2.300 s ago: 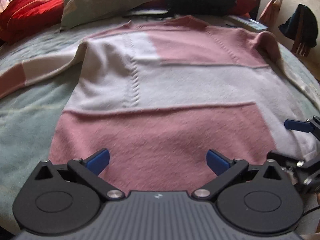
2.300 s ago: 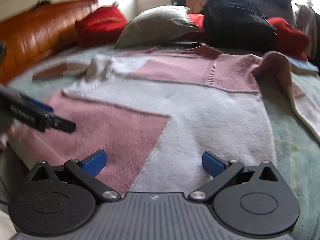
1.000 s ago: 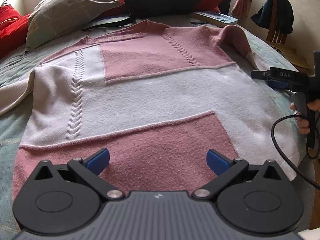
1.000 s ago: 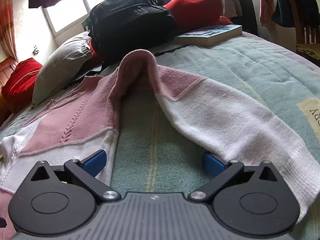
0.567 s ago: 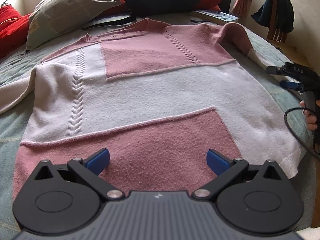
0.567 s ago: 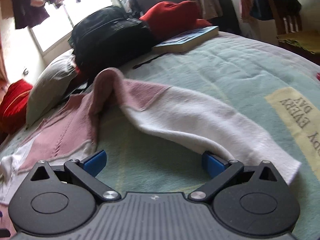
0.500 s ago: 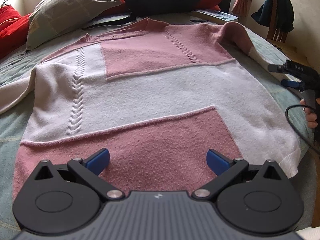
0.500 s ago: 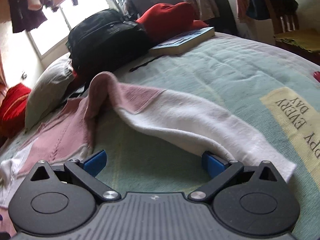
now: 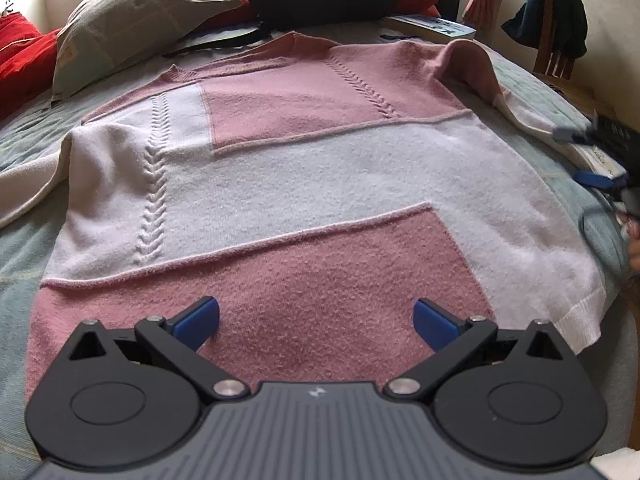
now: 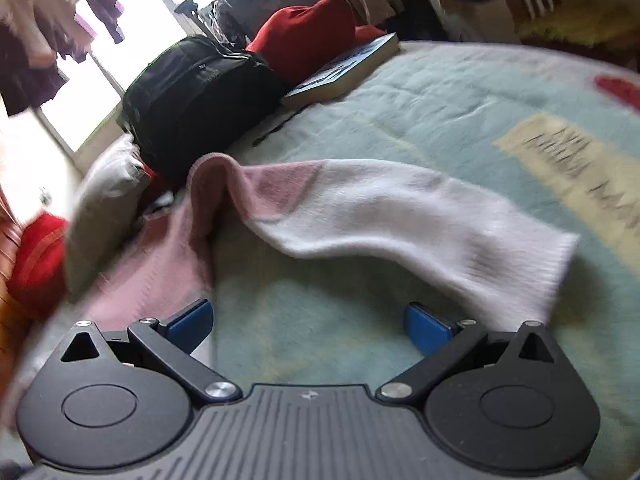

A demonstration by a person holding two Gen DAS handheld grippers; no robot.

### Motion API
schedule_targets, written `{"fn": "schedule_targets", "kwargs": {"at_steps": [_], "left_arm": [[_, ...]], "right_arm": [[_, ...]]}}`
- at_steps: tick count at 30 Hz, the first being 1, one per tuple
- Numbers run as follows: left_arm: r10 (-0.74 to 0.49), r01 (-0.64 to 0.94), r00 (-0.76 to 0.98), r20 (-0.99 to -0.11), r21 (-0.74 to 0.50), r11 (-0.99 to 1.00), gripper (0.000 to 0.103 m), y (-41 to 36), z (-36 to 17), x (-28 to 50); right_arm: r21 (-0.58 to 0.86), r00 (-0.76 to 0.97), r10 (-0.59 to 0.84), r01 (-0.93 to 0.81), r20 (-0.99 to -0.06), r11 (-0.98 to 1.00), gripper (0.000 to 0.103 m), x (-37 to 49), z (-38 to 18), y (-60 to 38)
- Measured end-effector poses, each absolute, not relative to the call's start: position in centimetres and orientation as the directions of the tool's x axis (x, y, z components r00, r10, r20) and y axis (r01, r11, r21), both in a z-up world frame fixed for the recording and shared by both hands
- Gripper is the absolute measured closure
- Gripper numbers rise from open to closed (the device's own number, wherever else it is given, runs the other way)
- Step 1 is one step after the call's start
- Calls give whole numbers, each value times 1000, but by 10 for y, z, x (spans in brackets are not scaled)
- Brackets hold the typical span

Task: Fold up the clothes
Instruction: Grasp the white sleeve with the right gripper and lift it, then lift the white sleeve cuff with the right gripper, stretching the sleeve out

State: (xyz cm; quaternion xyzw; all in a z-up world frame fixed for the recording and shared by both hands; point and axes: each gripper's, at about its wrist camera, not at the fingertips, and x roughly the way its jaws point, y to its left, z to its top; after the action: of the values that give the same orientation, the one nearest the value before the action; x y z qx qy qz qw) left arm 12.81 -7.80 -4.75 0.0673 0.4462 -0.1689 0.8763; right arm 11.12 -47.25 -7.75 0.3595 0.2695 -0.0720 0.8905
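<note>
Sweater (image 9: 304, 168) in pink and white blocks lies flat on the bed (image 10: 460, 104), its hem under the left tool (image 9: 316, 320), which is spread wide. Further right, the right tool (image 10: 306, 326), also spread, hovers beside the white sleeve (image 10: 420, 216).

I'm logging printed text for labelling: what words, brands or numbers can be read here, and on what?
Bedspread: large dark letters on a pale patch, upside down and motion-blurred; unreadable.
Book: cover print too small to read.
Right tongs: white lettering on the black arm, blurred.
Backpack: small white tag, illegible.
</note>
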Motion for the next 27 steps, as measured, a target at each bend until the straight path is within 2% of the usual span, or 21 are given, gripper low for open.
{"fn": "schedule_targets", "kwargs": {"at_steps": [14, 27], "left_arm": [[-239, 360, 546, -803, -33, 932, 1, -77, -49, 125], [-224, 362, 543, -809, -15, 932, 1, -83, -50, 126]], "right_arm": [[604, 865, -21, 366, -501, 708, 0, 70, -86, -504], [790, 930, 51, 278, -363, 546, 0, 80, -102, -541]]}}
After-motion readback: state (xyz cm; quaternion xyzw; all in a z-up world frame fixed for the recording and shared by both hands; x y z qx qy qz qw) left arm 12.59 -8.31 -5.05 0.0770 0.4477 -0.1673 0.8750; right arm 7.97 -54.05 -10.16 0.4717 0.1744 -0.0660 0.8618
